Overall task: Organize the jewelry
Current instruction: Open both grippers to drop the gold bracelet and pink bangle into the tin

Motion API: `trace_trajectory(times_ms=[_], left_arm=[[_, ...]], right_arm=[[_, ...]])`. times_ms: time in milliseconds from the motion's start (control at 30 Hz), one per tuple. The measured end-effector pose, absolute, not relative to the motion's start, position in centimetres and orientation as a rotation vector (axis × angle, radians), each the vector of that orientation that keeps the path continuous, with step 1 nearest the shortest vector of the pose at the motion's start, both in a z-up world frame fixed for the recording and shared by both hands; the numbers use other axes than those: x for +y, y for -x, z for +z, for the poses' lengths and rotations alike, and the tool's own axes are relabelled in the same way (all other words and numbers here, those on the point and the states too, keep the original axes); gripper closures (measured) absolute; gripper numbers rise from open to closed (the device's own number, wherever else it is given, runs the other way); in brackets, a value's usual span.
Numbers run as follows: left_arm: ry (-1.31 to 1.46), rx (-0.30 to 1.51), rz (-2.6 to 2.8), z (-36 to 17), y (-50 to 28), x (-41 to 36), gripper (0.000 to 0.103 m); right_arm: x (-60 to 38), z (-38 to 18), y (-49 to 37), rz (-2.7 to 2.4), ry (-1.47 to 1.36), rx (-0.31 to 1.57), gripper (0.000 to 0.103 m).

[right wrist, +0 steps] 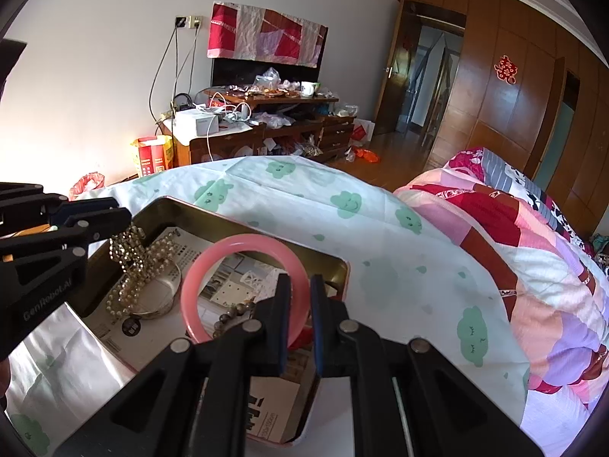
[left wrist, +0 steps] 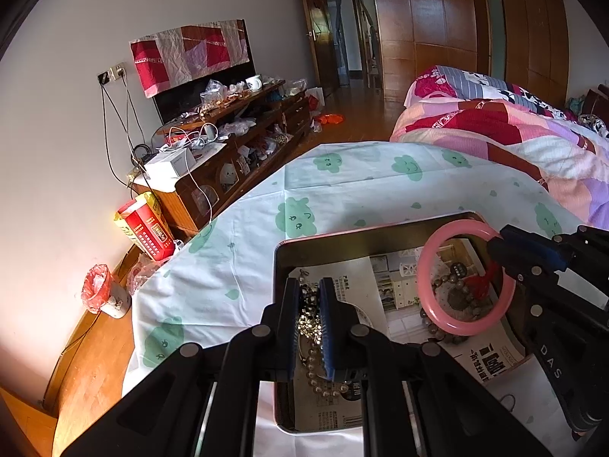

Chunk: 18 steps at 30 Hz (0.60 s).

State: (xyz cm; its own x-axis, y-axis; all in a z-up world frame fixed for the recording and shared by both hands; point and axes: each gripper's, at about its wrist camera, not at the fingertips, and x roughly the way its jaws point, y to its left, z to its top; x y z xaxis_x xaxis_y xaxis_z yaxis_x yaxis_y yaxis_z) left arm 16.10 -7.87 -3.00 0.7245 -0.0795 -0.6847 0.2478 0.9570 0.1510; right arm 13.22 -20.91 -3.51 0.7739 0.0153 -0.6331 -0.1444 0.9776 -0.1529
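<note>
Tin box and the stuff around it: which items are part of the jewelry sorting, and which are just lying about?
Belongs to the job:
- tin box, lined with printed paper
- pink bangle, held by the right gripper
- pearl necklace, held by the left gripper
- dark bead bracelet in the box

Just lying about:
- cloud-print cloth
- patchwork quilt
- cluttered TV cabinet
- red carton

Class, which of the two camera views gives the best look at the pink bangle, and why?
The left wrist view: the pink bangle shows as an almost complete ring over the tin tray, with the right gripper pinching one edge. In the right wrist view the bangle is closer, but the gripper's own fingers cover its near side.
</note>
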Motion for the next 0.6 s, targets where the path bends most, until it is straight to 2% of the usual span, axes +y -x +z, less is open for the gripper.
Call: trace_trajectory(times_ms=[600], left_arm=[[-0.247, 0.79, -0.183, -4.5, -16.8, -7.8, 0.091]], right_arm=[[-20.7, -4.7, -14.2, 0.091, 0.181, 0.721, 0.09]])
